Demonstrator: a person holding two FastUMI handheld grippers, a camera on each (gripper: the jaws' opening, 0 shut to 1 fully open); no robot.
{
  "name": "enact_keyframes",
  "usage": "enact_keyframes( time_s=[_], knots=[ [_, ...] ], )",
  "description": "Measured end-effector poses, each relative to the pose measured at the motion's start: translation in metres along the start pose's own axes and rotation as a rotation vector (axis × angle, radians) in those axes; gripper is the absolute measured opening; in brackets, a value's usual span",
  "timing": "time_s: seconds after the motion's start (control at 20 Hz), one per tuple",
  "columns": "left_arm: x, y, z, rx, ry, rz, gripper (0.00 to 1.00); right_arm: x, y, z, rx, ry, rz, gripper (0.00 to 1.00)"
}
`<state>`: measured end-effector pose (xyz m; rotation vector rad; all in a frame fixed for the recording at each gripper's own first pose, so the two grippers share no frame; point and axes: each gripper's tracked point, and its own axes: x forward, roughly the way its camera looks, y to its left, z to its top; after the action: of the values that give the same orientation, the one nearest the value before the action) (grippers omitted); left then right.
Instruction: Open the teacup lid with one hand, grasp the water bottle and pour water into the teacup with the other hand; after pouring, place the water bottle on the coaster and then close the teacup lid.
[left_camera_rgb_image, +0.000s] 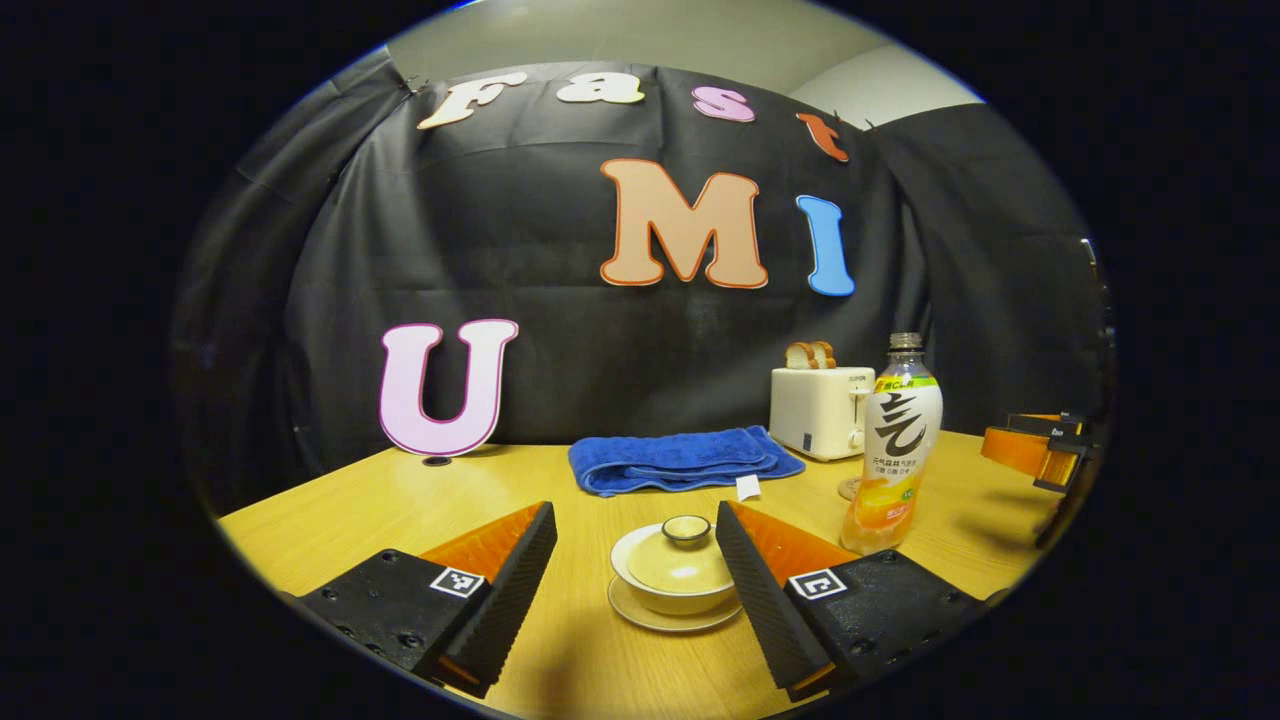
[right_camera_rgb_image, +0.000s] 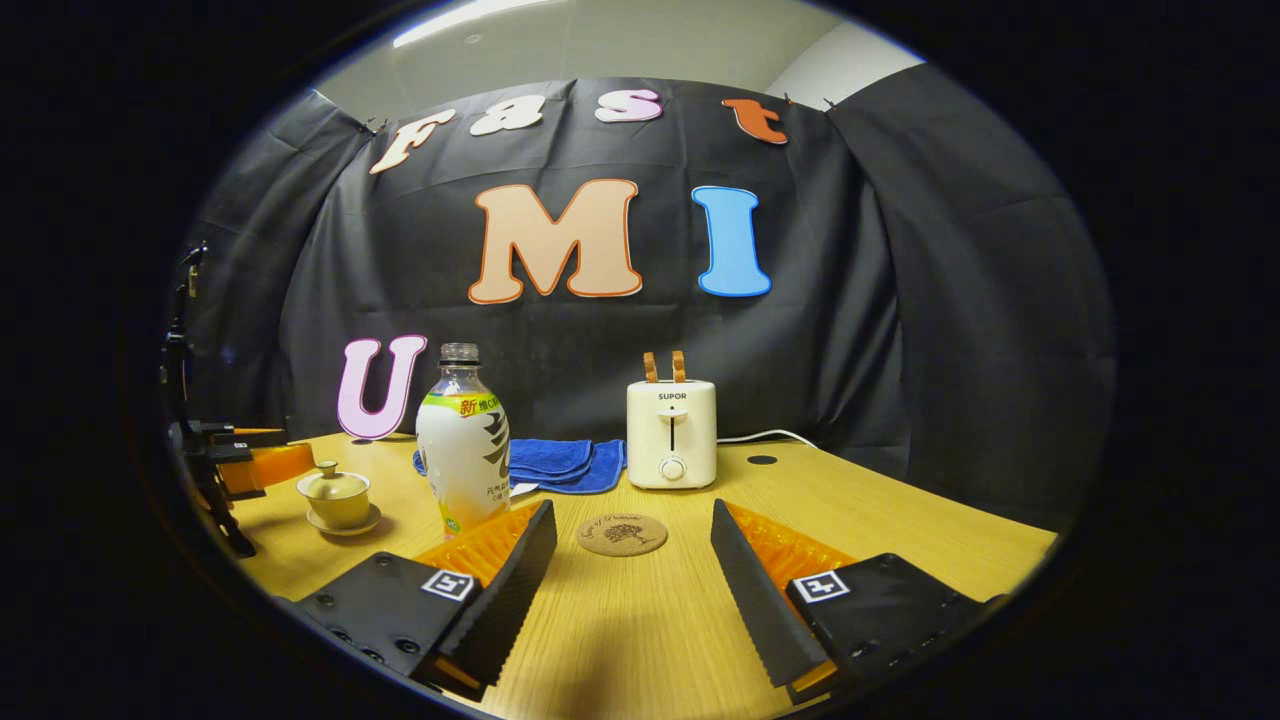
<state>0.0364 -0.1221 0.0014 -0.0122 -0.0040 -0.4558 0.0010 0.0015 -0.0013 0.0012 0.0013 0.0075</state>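
Lidded teacup (left_camera_rgb_image: 680, 570) sits between the spread left hand-held gripper (left_camera_rgb_image: 636, 570); untouched.

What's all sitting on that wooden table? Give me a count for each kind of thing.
Lidded teacup on its saucer: 1
Water bottle: 1
Round coaster: 1
Toaster with bread in its slots: 1
Blue towel: 1
Total: 5
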Motion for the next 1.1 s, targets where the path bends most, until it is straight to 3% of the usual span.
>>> enact_keyframes(
  time_s=[0.35,0.65,0.75,0.9,1.1],
  knots=[
    [0.026,-0.027,-0.015,-0.006,0.096,-0.124,0.94,0.0,0.001,0.0,0.0,0.001,0.006,0.95],
    [0.033,-0.032,-0.017,-0.003,0.118,-0.155,0.92,0.0,0.001,0.0,0.0,0.001,0.009,0.98],
    [0.034,-0.032,-0.019,0.003,0.131,-0.152,0.83,-0.001,0.002,0.0,0.0,0.001,0.01,0.98],
    [0.036,-0.033,-0.024,0.005,0.161,-0.152,0.62,0.0,0.001,0.0,0.0,0.001,0.01,0.99],
    [0.036,-0.031,-0.024,0.0,0.165,-0.146,0.51,0.0,0.001,0.001,0.0,0.001,0.01,0.95]
  ],
)
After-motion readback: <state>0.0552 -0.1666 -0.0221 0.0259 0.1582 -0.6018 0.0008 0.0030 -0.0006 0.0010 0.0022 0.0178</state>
